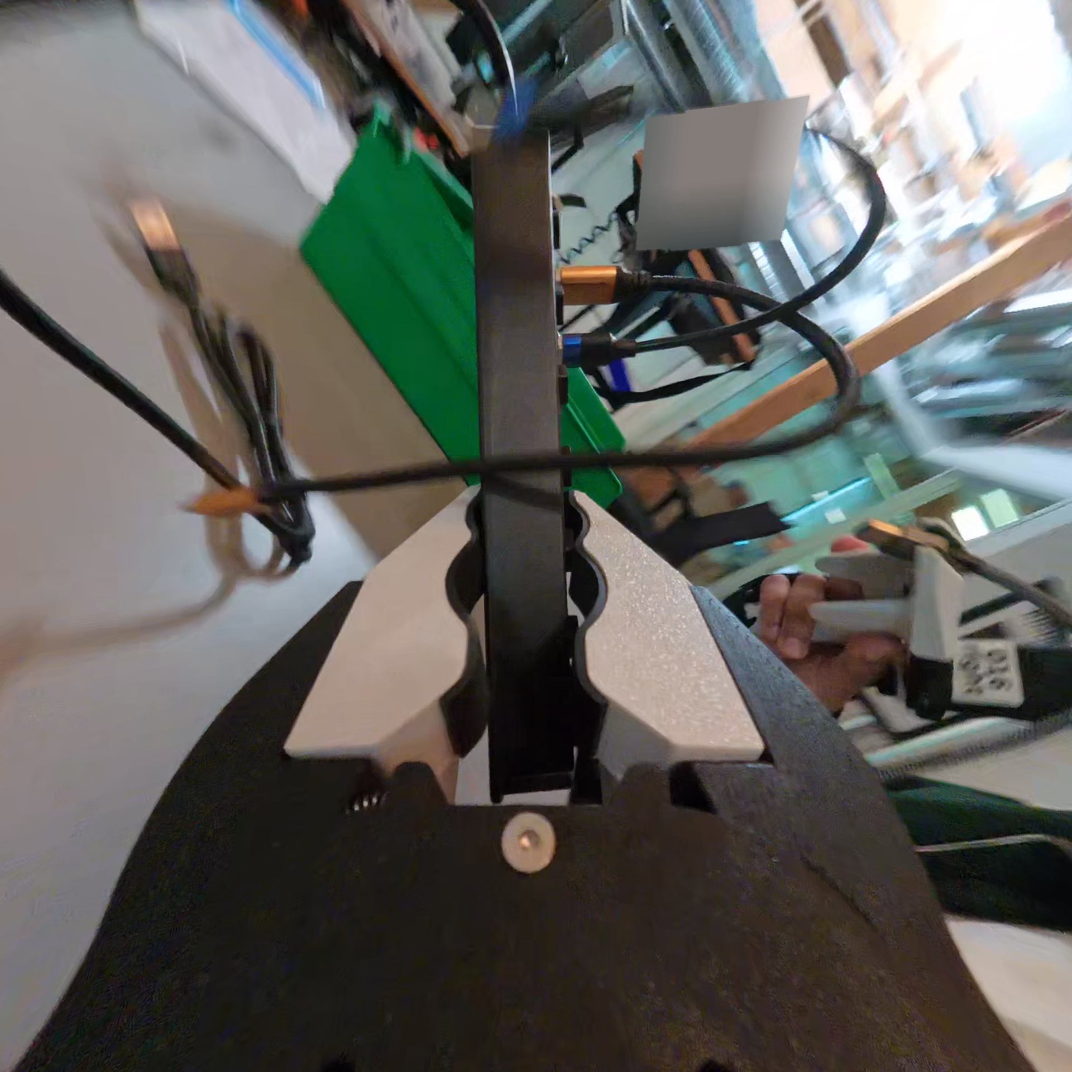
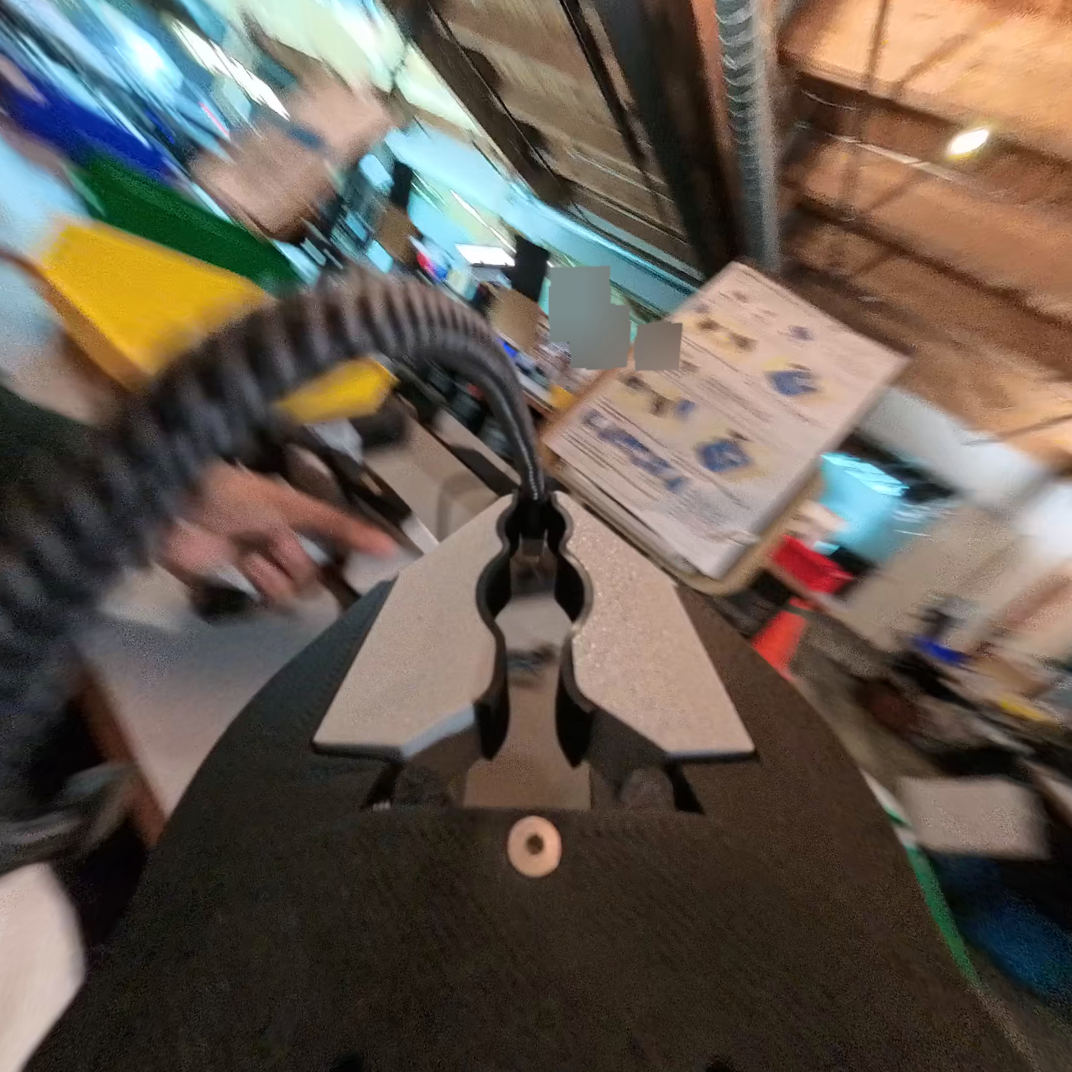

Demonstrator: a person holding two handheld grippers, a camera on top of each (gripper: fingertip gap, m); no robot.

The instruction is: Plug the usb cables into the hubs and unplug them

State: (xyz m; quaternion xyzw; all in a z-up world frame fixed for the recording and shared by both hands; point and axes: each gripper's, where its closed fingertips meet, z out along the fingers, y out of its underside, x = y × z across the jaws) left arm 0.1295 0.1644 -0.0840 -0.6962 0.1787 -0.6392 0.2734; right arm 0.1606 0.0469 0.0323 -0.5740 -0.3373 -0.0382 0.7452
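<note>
the left gripper (image 1: 525,510) clamps a black hub (image 1: 513,325) standing toward 12 o'clock. an orange plug (image 1: 589,284) and a blue plug (image 1: 580,350) sit in its 3 o'clock side. the right gripper (image 1: 882,542) holds a plug at 3 o'clock.

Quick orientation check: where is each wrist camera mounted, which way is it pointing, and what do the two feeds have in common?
Left wrist view: on the left gripper, looking along its fingers, which clamp the black hub carrying an orange plug and a blue plug; a hand shows.
Right wrist view: on the right gripper, facing a blurred workshop, tips pinching a braided cable; a hand shows.
Shared: the right gripper, also seen in the left wrist view.
</note>
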